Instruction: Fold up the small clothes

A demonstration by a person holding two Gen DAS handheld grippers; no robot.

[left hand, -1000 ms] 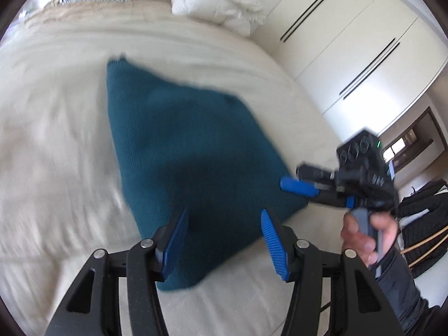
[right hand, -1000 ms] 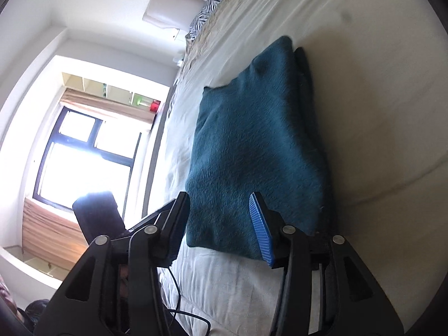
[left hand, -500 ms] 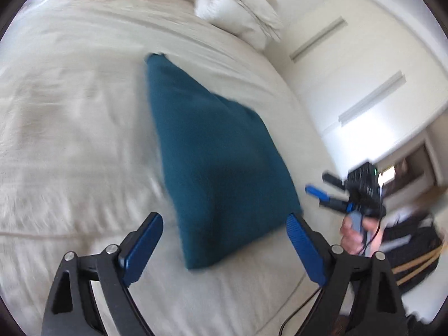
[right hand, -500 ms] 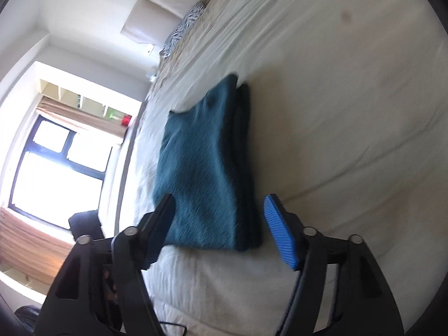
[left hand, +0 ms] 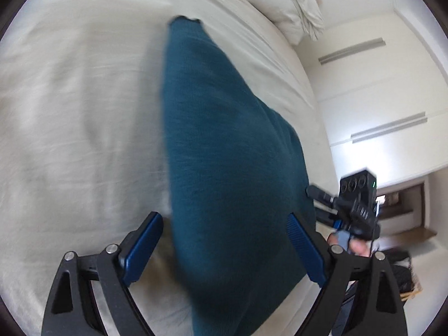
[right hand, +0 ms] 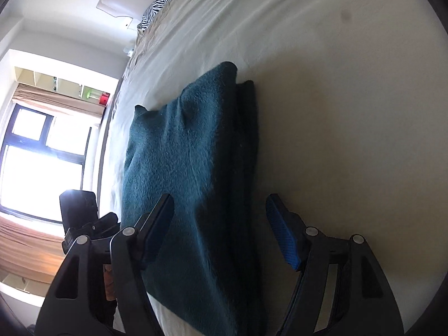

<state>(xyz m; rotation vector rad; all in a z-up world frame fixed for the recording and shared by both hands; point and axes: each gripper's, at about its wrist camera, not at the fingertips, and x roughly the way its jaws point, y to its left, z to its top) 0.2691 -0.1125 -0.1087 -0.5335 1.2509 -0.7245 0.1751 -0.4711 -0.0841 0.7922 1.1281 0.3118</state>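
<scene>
A folded teal knit garment lies flat on the cream bed sheet. My left gripper is open wide, its blue pads either side of the garment's near end, close above it. My right gripper is also open wide and straddles the garment at its near end, where stacked folded layers show along the right edge. The right gripper also shows in the left wrist view, held in a hand at the garment's right corner. The left gripper's body shows in the right wrist view.
A crumpled white duvet lies at the head of the bed. White wardrobe doors stand to the right. A zebra-print pillow lies at the far end. A bright window is beyond the bed's left side.
Both grippers have opened wider and moved in low over the garment's near end. The garment lies in the same place.
</scene>
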